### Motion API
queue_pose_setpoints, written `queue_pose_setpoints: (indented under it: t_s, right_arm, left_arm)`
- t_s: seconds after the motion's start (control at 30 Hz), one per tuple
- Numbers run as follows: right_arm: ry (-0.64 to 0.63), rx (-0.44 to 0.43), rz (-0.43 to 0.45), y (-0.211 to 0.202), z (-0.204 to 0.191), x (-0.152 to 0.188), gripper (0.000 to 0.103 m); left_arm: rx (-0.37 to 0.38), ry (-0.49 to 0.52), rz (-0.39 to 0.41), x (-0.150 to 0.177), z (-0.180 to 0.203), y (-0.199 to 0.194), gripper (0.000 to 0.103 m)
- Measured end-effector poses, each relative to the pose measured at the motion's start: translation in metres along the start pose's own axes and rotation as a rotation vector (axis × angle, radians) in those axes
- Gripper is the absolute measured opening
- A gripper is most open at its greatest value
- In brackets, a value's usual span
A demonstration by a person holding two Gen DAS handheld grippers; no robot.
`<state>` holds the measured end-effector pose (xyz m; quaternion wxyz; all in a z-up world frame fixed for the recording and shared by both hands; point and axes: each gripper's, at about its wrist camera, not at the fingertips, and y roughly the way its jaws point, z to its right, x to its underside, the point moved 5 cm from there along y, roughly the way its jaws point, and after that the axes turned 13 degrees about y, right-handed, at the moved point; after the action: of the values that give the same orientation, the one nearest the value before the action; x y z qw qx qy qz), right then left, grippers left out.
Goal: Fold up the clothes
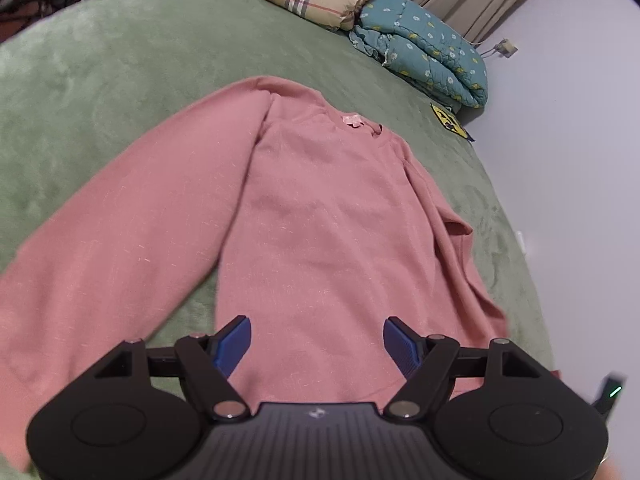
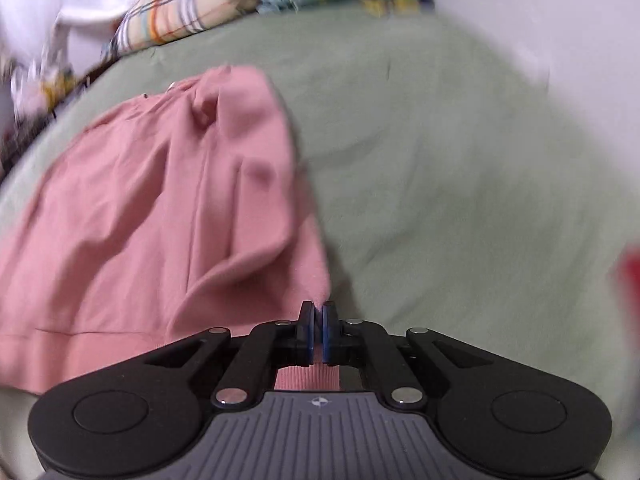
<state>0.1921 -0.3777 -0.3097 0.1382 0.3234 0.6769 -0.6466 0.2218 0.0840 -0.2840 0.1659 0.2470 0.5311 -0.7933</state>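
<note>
- Pink sweatshirt (image 1: 320,216) lies flat on the green blanket (image 1: 100,92), neckline at the far end, one sleeve stretched out to the near left.
- Left gripper (image 1: 317,344) hovers over the near hem, jaws spread, nothing between them.
- Right gripper (image 2: 318,326) is clenched on the sweatshirt's near right edge, fabric pinched between its blue pads (image 2: 308,328).
- Folded quilts (image 1: 424,44) sit at the far side.

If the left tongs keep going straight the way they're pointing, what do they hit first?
Most likely the pink sweater: the open left tongs point down at its lower body, spread on the green blanket. Nothing shows in between, though depth is hard to judge.
</note>
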Motion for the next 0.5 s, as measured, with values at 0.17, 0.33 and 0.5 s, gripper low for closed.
queue_pose_setpoints:
  t_s: [0.17,0.33,0.5]
  right_arm:
    - [-0.114,0.255,0.137,-0.014,0.063,-0.117,0.004]
    - [-0.085,0.394,0.150,0.010,0.121,-0.219,0.004]
    - [-0.094,0.500,0.120,0.052,0.157,-0.295,0.004]
  left_arm:
    - [-0.051,0.026,-0.006,-0.005,0.001,-0.002,0.073]
    - [-0.082,0.001,-0.010,-0.012,0.003,0.000,0.073]
    - [-0.136,-0.001,-0.031,-0.013,0.000,-0.001,0.073]
